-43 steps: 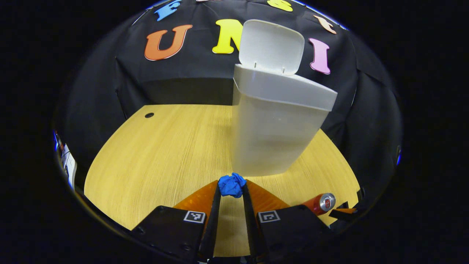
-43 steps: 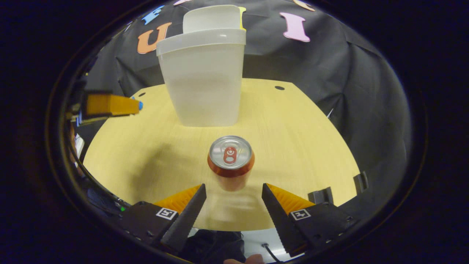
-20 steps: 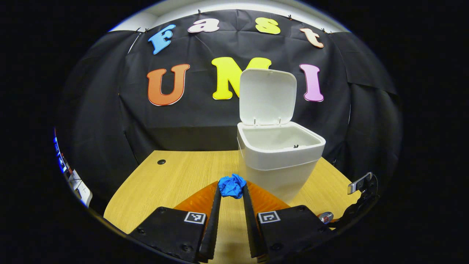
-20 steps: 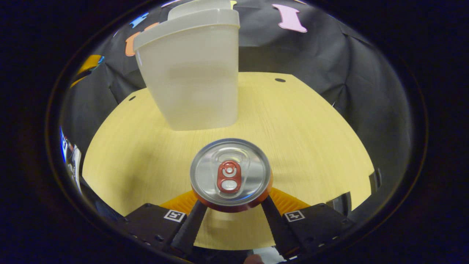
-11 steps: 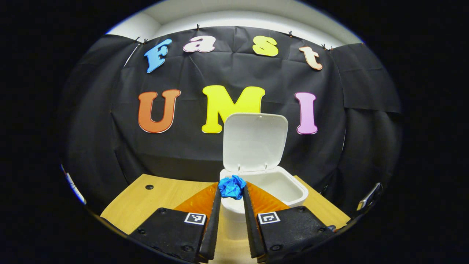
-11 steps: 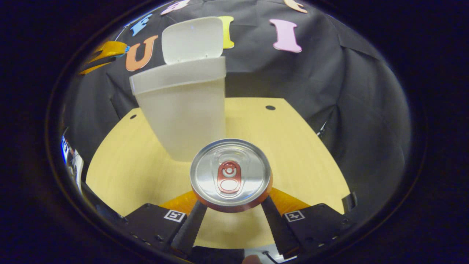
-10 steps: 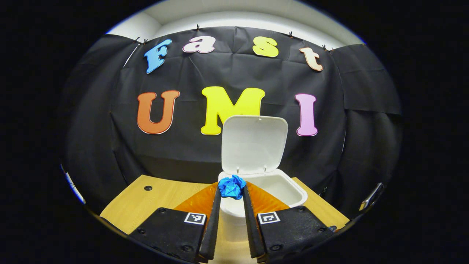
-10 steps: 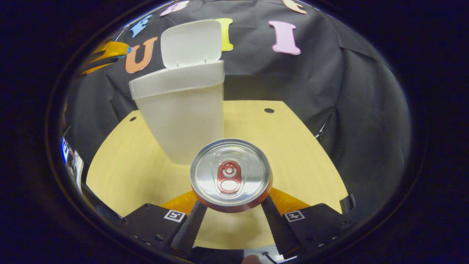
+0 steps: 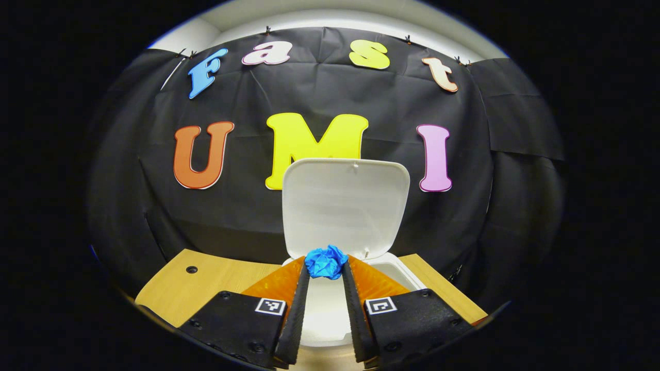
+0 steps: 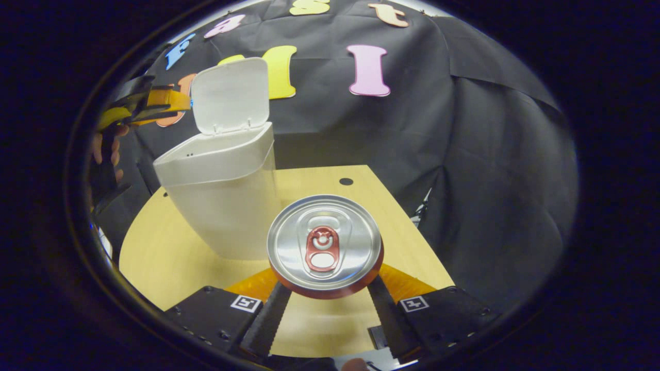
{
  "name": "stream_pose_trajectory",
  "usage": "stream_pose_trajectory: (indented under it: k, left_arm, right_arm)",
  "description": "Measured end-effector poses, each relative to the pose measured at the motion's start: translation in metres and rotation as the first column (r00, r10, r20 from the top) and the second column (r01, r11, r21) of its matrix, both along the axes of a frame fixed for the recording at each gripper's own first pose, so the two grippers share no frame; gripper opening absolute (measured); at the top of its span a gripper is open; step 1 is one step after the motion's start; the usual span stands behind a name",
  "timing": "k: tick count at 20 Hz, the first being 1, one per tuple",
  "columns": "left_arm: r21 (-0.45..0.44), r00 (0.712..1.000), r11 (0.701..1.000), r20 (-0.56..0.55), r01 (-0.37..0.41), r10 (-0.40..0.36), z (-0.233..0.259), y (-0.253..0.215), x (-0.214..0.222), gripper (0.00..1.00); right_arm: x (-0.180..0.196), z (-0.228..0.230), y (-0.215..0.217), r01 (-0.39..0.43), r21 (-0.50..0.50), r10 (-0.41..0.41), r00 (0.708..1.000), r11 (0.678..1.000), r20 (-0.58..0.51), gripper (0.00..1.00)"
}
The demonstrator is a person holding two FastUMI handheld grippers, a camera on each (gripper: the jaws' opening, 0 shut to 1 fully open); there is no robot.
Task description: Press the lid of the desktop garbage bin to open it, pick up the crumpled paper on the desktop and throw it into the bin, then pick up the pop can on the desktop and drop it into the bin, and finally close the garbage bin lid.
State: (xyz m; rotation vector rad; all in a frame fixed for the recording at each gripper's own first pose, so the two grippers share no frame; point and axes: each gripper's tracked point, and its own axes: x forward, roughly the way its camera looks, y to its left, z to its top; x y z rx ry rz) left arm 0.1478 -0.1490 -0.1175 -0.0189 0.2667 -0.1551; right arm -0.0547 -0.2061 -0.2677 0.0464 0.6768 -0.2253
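My left gripper [image 9: 324, 269] is shut on a blue crumpled paper [image 9: 325, 262], held right above the open mouth of the white garbage bin [image 9: 330, 304]. The bin's lid [image 9: 344, 206] stands upright behind the paper. In the right gripper view the bin [image 10: 221, 206] stands on the wooden desk, lid [image 10: 230, 95] raised. The left gripper [image 10: 154, 100] hovers at the bin's upper left with a hand [image 10: 103, 144] behind it. My right gripper [image 10: 324, 293] is shut on a red pop can [image 10: 325, 247], silver top facing the camera, lifted off the desk to the right of the bin.
The wooden desk [image 10: 154, 247] has a small round hole at the back right [image 10: 346, 181] and another at the back left [image 9: 192, 269]. Black cloth walls close in behind and on both sides of the desk.
My left gripper carried the paper forward, from the bin's front rim to over its mouth. My right gripper, which closed on the can earlier, lifted it and swung right.
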Motion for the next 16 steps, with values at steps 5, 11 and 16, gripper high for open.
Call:
stream_pose_trajectory:
  k: [5, 11, 16]
  left_arm:
    - [0.023, 0.999, 1.0, -0.035, 0.005, -0.004, -0.012, 0.0, 0.003, 0.66]
    - [0.025, 1.0, 1.0, -0.013, 0.004, -0.004, -0.005, 0.01, -0.001, 1.0]
    - [0.018, 1.0, 1.0, -0.026, -0.009, 0.009, -0.006, 0.032, -0.017, 1.0]
  right_arm:
    - [0.008, -0.004, -0.002, 0.002, 0.012, -0.002, 1.0, 1.0, -0.012, 0.82]
    - [0.024, 0.013, 0.016, -0.05, -0.01, 0.05, 0.999, 0.999, 0.02, 0.82]
    - [0.038, 0.031, 0.028, -0.111, -0.024, 0.112, 0.993, 0.994, 0.026, 0.82]
